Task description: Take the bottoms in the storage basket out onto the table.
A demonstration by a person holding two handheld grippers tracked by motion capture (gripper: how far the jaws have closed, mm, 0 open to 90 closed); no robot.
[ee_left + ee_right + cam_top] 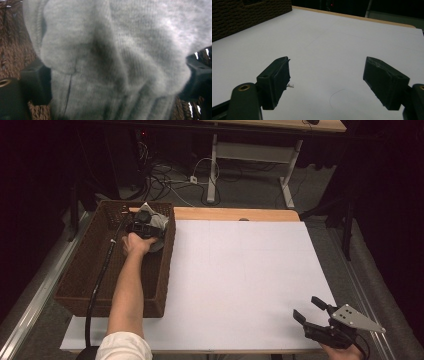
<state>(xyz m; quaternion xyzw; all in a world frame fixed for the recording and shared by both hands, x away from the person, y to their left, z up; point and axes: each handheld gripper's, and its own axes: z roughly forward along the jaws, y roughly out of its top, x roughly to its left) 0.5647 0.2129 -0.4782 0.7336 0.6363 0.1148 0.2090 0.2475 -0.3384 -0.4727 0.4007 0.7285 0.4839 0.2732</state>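
Grey knit cloth (117, 57) bunched between left gripper (117, 80) jaws, seemingly pinched

White sleeve (124, 346), black grippers, grey plate (356, 317)

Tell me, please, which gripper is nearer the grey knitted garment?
Left. The left gripper is at the grey knitted garment in the wicker basket; the right gripper hovers open over the table's near right corner.

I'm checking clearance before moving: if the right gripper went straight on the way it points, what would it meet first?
Probably nothing soon: the right gripper, jaws open, points over the bare white table; depth is unclear.
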